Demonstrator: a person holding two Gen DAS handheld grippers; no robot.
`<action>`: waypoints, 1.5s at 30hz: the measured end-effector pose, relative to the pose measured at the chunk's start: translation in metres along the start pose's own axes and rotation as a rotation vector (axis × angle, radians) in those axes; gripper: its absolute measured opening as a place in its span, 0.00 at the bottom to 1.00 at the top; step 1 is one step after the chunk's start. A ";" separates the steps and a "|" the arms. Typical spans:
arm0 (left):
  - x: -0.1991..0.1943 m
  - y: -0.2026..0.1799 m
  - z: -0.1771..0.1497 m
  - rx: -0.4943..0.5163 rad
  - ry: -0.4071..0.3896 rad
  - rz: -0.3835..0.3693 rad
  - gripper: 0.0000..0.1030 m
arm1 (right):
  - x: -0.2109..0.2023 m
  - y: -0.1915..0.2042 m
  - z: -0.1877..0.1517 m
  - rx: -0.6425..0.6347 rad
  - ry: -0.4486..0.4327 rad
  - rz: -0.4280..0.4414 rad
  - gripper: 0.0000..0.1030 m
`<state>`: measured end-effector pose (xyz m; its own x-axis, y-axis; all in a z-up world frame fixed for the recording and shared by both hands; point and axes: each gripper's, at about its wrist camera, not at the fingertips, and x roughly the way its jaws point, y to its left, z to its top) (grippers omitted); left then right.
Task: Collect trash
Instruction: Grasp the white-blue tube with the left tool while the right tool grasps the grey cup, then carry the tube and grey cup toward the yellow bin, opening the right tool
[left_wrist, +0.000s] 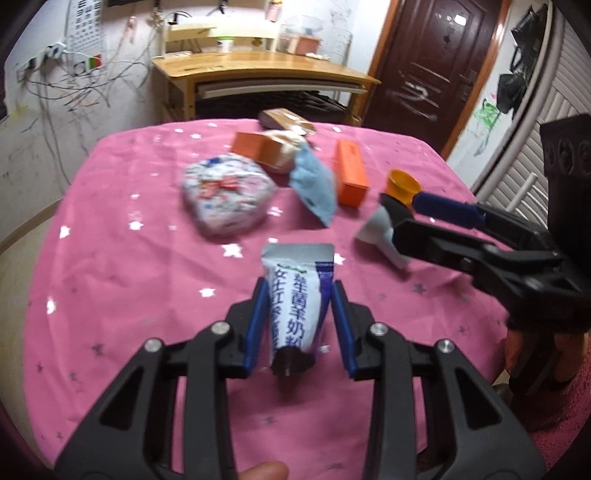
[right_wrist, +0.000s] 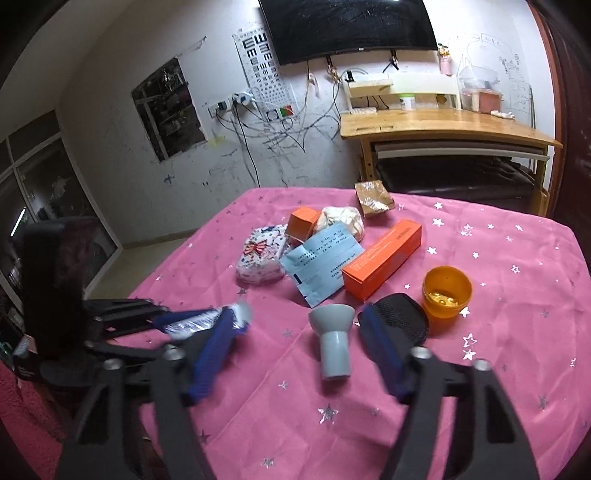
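A: Pink star-printed cloth (right_wrist: 480, 369) covered the table, as we saw it, with a wooden desk (right_wrist: 443, 123) against the scribbled wall behind.

B: We noted the left gripper (left_wrist: 297, 295) closed on a white and blue sachet (left_wrist: 299, 291), both blue pads pressing its sides, the sealed end pointing away from the camera.

A: We found the right gripper (right_wrist: 306, 332) with its jaws apart around a grey funnel-shaped piece (right_wrist: 332, 339); its pads stood clear of the piece, which lay on the cloth between them.

B: Near its right finger we saw a black mesh pouch (right_wrist: 400, 317) and, beside that, an orange cup (right_wrist: 447, 291).

A: Farther back we marked a long orange box (right_wrist: 382, 260), a blue packet (right_wrist: 319, 267), a patterned tissue pack (right_wrist: 260, 260), a small orange box (right_wrist: 303, 223) and a brown wrapper (right_wrist: 373, 199), clustered together.
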<state>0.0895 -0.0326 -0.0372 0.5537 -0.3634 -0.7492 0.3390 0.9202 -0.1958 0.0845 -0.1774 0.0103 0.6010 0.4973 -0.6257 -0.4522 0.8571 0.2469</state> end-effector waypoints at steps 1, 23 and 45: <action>-0.002 0.003 0.000 -0.006 -0.005 0.004 0.32 | 0.003 0.001 0.000 -0.003 0.006 -0.005 0.53; -0.020 0.026 -0.003 -0.060 -0.043 0.005 0.32 | 0.049 -0.003 0.005 0.017 0.132 -0.132 0.26; -0.027 -0.039 0.027 0.047 -0.087 0.030 0.32 | -0.066 -0.074 0.003 0.162 -0.093 -0.172 0.26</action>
<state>0.0816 -0.0627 0.0080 0.6273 -0.3488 -0.6963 0.3556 0.9237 -0.1424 0.0798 -0.2732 0.0355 0.7214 0.3461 -0.5998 -0.2310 0.9368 0.2627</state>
